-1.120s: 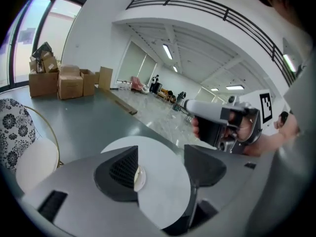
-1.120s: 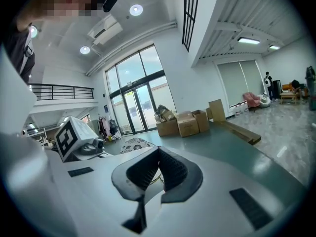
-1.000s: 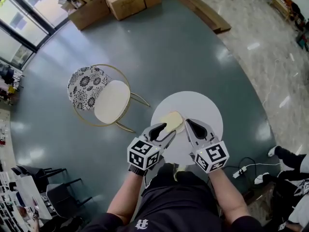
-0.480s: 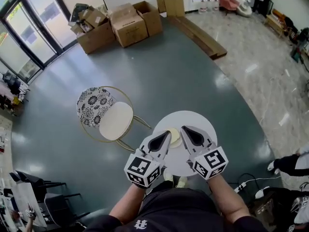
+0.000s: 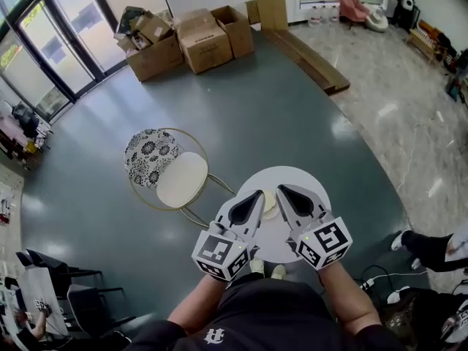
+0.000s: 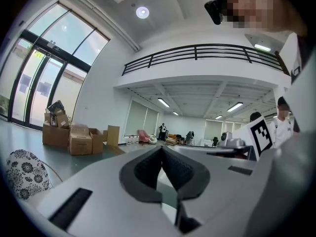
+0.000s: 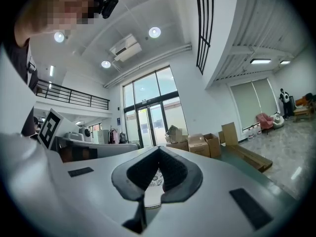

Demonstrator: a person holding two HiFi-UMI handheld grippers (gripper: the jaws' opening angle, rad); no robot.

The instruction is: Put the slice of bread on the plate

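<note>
In the head view a pale slice of bread (image 5: 269, 202) lies on a small plate on the round white table (image 5: 300, 180), half hidden between my two grippers. Both grippers are held level, well above the table. My left gripper (image 5: 257, 194) is shut with nothing between its jaws; in the left gripper view (image 6: 161, 149) its dark pads meet at the tips. My right gripper (image 5: 280, 189) is shut and empty too, and its pads touch in the right gripper view (image 7: 159, 148). Neither gripper touches the bread.
A gold-framed chair (image 5: 183, 179) with a floral back stands left of the table. Cardboard boxes (image 5: 197, 39) and long wooden boards (image 5: 307, 53) lie far off on the grey floor. A power strip with cables (image 5: 380, 278) lies at the lower right.
Both grippers have risen away from the table, which now looks smaller and farther below. The left jaws, part open beside the bread a second ago, have closed empty. The bread stays on the plate.
</note>
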